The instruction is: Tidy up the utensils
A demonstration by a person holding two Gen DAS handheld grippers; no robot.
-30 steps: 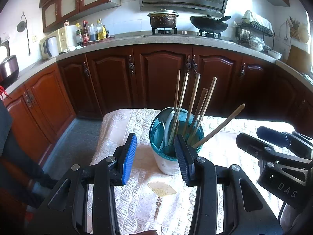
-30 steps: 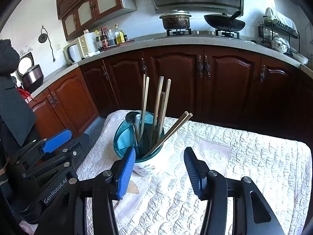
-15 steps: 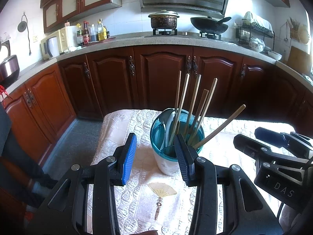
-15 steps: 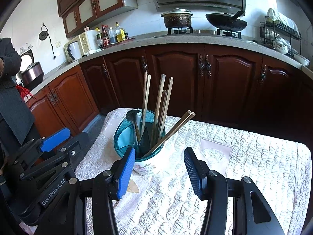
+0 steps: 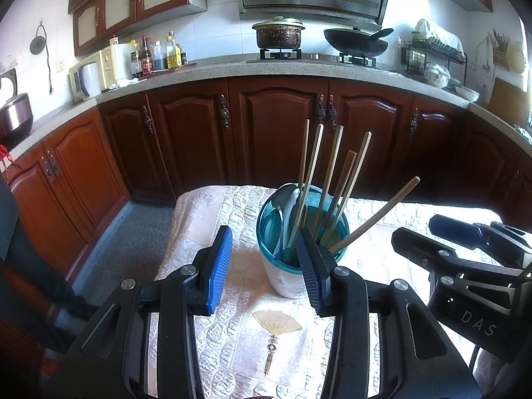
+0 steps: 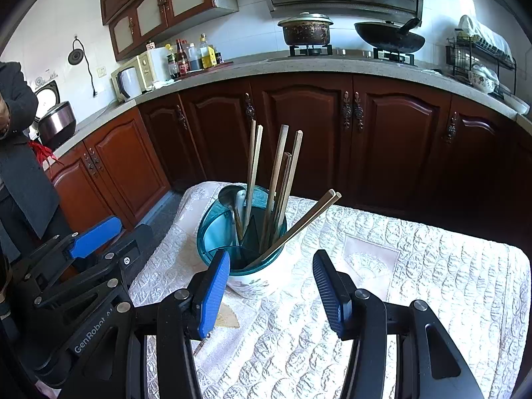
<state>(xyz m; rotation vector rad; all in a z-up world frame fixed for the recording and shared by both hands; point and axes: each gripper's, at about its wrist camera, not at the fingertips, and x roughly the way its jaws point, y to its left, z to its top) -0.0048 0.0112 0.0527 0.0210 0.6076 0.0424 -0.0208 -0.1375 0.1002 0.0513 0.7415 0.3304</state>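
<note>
A white utensil holder with a teal rim stands on the quilted table. Several wooden chopsticks and white spoons stand in it; one chopstick pair leans far right. My left gripper is open and empty, just in front of the holder. My right gripper is open and empty, near the holder's right front. Each gripper shows in the other's view: the right one, the left one.
The table has a cream quilted cloth with a fan motif. Dark wooden cabinets and a counter with a pot and wok stand behind. A person in dark clothes stands at the left.
Both grippers have drawn back and up very slightly from the holder. The utensils and holder have not moved.
</note>
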